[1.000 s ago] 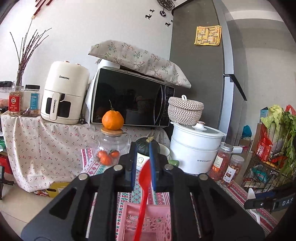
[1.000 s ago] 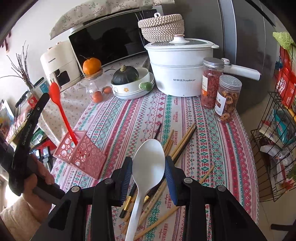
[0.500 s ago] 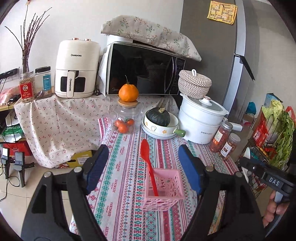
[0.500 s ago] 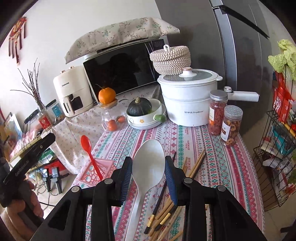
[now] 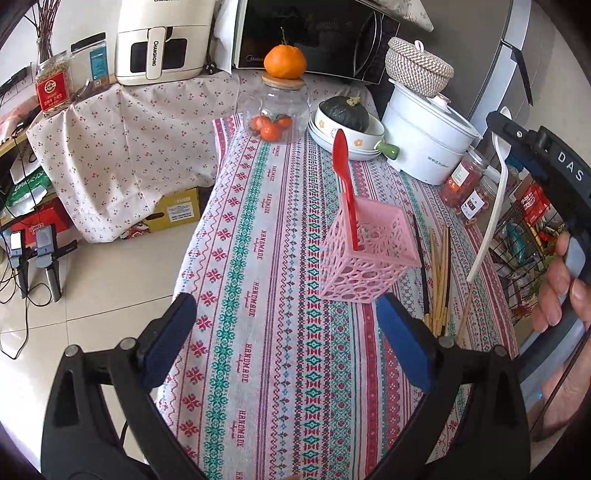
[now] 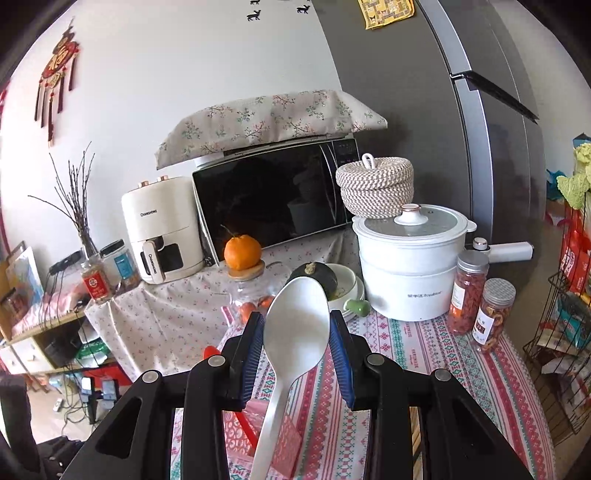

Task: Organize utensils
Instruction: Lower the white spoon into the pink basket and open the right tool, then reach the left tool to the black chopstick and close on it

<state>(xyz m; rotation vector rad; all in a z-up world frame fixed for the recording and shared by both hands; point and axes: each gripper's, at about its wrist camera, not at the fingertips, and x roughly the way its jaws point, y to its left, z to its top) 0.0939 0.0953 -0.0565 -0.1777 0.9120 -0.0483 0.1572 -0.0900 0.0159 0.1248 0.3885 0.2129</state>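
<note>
Nearest in the left wrist view: left gripper (image 5: 286, 345), jaws just swung wide apart, nothing between the blue pads, only striped tablecloth (image 5: 258, 280) below. Just beyond it, pink basket (image 5: 369, 254), upright on the cloth, with red spoon (image 5: 345, 181) standing inside, bowl end up, leaning toward the basket's far corner. Just right of the basket, a loose bundle of chopsticks (image 5: 437, 273) flat on the cloth. Further right of the basket and raised above the table, right gripper (image 6: 297, 338), clamped by both pads on the bowl of white spoon (image 6: 295, 332), handle hanging toward the camera; a hand (image 5: 565, 288) on its grip. Behind the basket, glass jar (image 5: 275, 110) topped by an orange (image 5: 285, 62), then a bowl with a dark squash (image 5: 345, 112), white pot (image 5: 428, 136) to its right. Farthest back, microwave (image 5: 314, 33).
</note>
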